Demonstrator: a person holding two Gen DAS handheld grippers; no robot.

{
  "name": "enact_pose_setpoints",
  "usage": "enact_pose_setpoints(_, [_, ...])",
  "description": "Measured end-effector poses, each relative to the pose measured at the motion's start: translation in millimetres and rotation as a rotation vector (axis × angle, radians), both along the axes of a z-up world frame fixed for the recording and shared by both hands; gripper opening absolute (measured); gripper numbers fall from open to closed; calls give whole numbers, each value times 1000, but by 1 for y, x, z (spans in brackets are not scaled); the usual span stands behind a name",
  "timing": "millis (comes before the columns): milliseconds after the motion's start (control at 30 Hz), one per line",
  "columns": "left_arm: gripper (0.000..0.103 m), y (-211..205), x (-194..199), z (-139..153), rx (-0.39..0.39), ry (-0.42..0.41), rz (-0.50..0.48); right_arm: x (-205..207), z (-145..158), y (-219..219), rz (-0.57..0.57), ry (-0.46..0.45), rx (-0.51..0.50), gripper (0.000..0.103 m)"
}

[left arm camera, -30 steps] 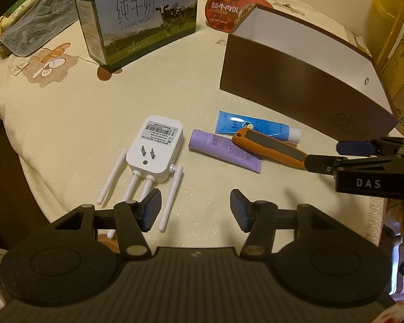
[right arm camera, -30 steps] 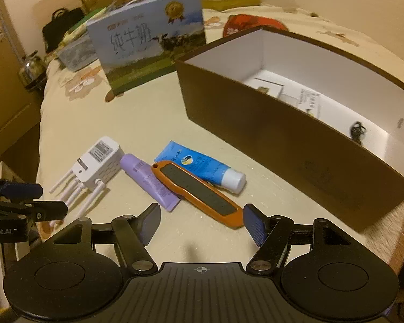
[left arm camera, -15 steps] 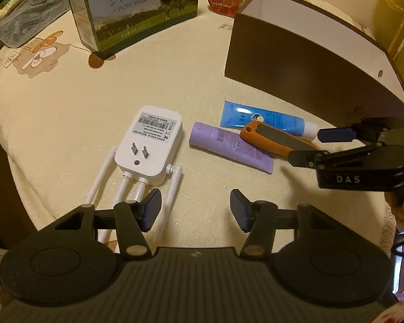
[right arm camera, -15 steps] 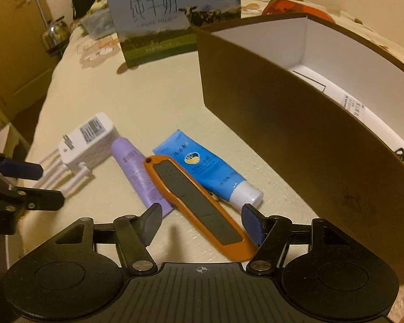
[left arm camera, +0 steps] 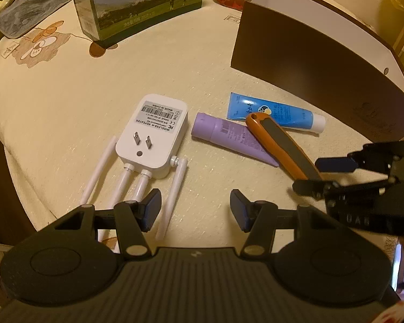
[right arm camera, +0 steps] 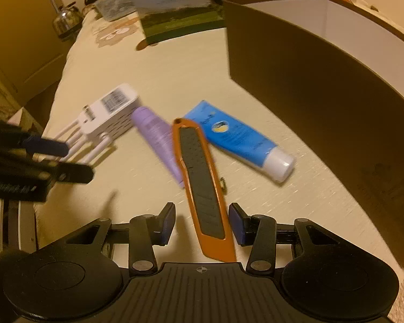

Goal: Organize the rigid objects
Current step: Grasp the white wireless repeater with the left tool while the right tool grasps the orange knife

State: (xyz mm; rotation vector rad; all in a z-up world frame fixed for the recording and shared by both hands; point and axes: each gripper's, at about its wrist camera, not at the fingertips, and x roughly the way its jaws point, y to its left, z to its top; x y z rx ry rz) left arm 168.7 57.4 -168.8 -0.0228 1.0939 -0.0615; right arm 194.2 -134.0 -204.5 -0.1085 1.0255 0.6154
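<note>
Right tongs (right arm camera: 201, 223) apart, straddling the near end of the orange utility knife (right arm camera: 202, 185) (no pad contact clear). Knife lies on the tabletop (left arm camera: 67, 102) across the purple tube (left arm camera: 229, 137), beside the blue tube (left arm camera: 274, 113). Left tongs (left arm camera: 195, 210) apart, near the white repeater (left arm camera: 153, 137).

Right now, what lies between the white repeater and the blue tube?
The purple tube, with the orange knife lying across its far end, sits between the white repeater and the blue tube; the left wrist view shows it.
</note>
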Motion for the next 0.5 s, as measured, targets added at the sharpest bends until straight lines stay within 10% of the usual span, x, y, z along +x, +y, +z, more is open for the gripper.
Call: enact_pose_setpoints(500, [52, 13, 3, -3, 6, 4, 20, 27, -10, 14, -75, 2, 32, 42])
